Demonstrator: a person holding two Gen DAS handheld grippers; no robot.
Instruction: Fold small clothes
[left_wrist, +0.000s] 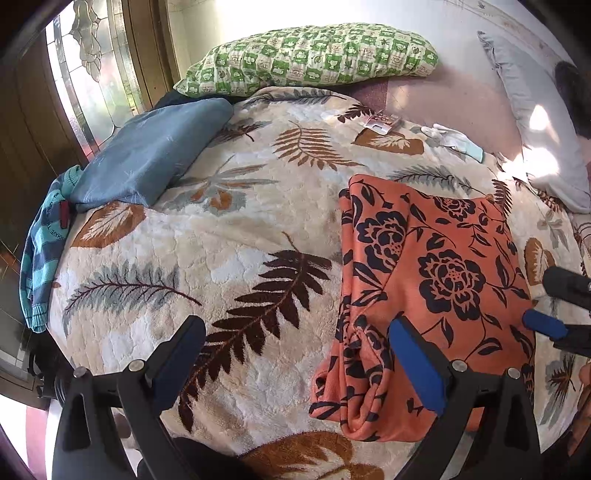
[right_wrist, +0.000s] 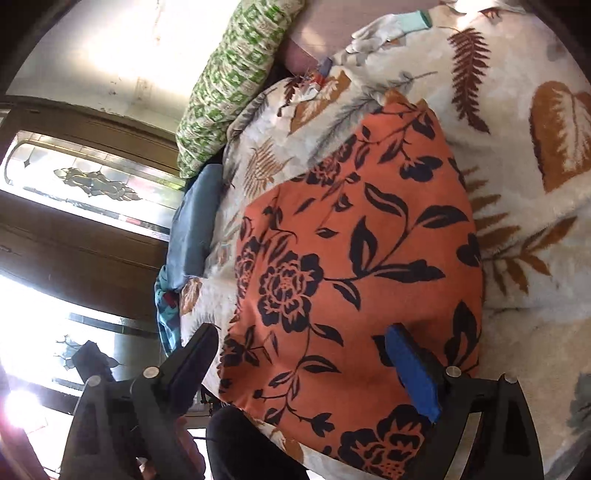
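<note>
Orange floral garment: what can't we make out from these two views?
- Orange floral garment, left wrist view: near hem hidden behind the left claw finger.
- Right wrist view: its near edge is hidden by the right claw and cut by the frame.
- What kind of garment it is: cannot tell, folded.

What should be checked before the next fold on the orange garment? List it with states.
1. Left gripper open: ok.
2. Right gripper open: ok.
3. Orange garment flat on blanket: not ok, near end bunched.
4. Garment free of both grippers: ok.
5. Blue cloth clear of garment: ok.
6. Layers underneath aligned: cannot tell.
</note>
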